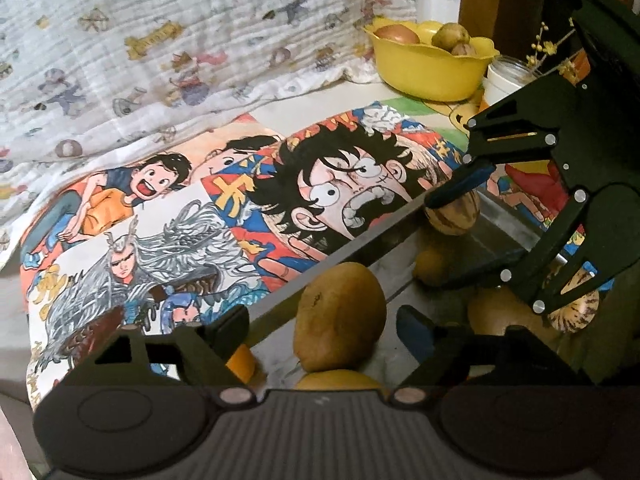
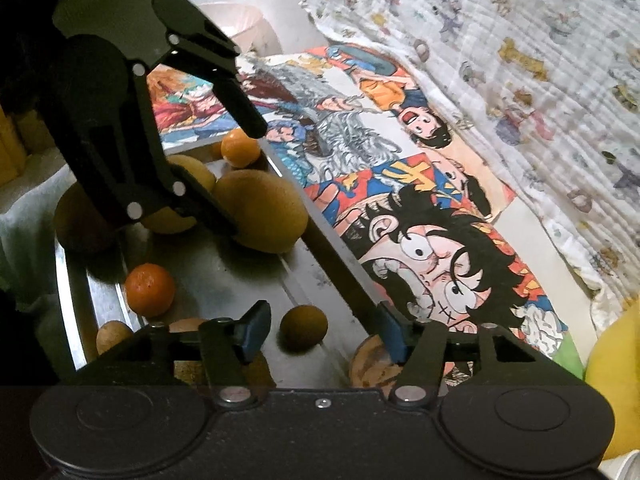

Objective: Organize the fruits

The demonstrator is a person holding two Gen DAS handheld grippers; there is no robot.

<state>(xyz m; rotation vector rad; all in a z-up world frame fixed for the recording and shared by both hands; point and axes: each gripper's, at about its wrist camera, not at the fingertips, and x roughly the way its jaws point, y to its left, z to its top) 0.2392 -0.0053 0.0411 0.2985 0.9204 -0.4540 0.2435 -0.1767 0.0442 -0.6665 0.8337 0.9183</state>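
Cloth with cartoon prints [image 1: 168, 208] spreads beyond both tongs, and the steel tray [image 2: 224, 280] lies right under them. Well past the left gripper [image 1: 320, 332] a yellow bowl [image 1: 424, 72] already holds a few fruits. That gripper stands wide, a brown pear-like fruit [image 1: 340, 316] between its fingers, pads apparently clear of it. The right gripper [image 2: 320, 332] is part open and empty, with a small brown fruit [image 2: 303, 327] just ahead in its gap. I'd judge each should centre its fruit, close gently, and lift straight up, avoiding the neighbouring oranges [image 2: 150, 290].
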